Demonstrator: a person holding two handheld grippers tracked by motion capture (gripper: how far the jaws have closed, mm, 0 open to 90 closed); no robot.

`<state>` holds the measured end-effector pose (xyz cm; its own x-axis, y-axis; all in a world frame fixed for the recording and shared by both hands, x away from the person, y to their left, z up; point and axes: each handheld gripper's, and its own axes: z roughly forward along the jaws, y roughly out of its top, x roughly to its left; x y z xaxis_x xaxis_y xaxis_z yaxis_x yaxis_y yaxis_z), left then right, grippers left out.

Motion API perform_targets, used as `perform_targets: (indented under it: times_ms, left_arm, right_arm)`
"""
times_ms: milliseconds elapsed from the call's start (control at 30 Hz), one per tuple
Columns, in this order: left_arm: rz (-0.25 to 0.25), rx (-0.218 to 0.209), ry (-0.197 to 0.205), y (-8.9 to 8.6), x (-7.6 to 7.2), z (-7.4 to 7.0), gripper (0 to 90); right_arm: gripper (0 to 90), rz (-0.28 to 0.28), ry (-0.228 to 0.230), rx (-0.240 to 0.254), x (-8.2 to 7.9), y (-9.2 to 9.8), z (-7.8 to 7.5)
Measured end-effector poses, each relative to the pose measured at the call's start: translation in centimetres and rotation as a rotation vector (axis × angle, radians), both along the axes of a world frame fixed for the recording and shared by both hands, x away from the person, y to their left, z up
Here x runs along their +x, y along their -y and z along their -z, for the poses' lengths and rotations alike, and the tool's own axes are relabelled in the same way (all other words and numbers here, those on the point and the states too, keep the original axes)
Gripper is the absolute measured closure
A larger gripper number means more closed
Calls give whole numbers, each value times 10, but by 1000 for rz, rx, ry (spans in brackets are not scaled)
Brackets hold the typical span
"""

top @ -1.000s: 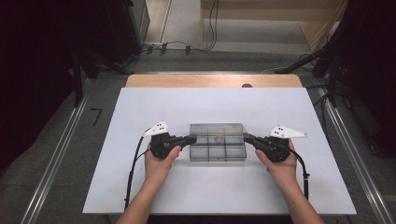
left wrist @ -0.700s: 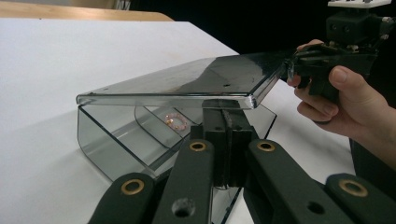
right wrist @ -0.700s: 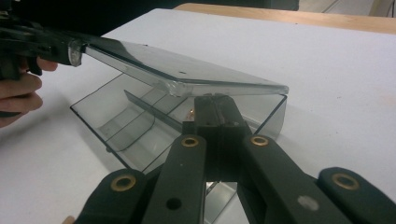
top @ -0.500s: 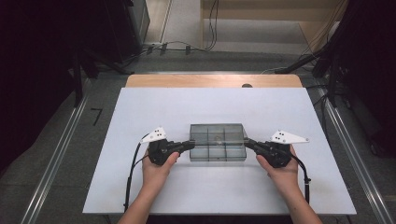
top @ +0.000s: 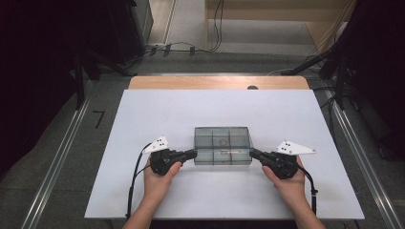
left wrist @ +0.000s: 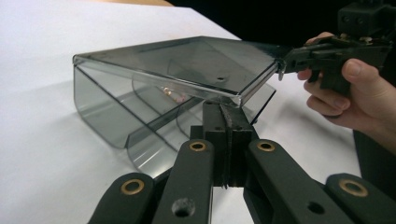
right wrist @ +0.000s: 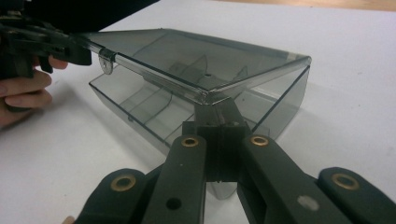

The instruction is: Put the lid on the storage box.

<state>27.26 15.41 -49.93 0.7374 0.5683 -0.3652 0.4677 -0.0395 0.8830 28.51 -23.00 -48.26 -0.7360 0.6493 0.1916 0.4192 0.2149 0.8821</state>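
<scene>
A smoky clear plastic compartment box (top: 222,143) sits mid-table with its hinged lid (left wrist: 187,60) raised at the front. My left gripper (top: 193,153) is shut on the lid's front left corner; in the left gripper view its jaws (left wrist: 227,112) pinch the lid's lip. My right gripper (top: 253,152) is shut on the front right corner, where its closed jaws (right wrist: 218,114) grip the same lid (right wrist: 196,56). A small pale item (left wrist: 170,92) lies in one compartment. Each gripper view has the other hand's gripper at the far corner (left wrist: 327,51) (right wrist: 42,42).
The white table top (top: 143,119) is bare around the box, with a wooden strip (top: 215,82) along its far edge. Metal rails (top: 62,157) run along both sides on the floor, and cables (top: 191,47) lie beyond the table.
Both hands have drifted slightly toward the near edge, the left one more. The box base stays in place and both grippers keep their hold on the lid.
</scene>
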Motion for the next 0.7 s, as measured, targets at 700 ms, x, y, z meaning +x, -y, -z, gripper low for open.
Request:
perform_targets:
  times_ms: [700]
  left_arm:
    - [-17, 57, -30, -1, -10, 5, 900]
  right_arm:
    - [883, 11, -19, -20, -8, 7, 12]
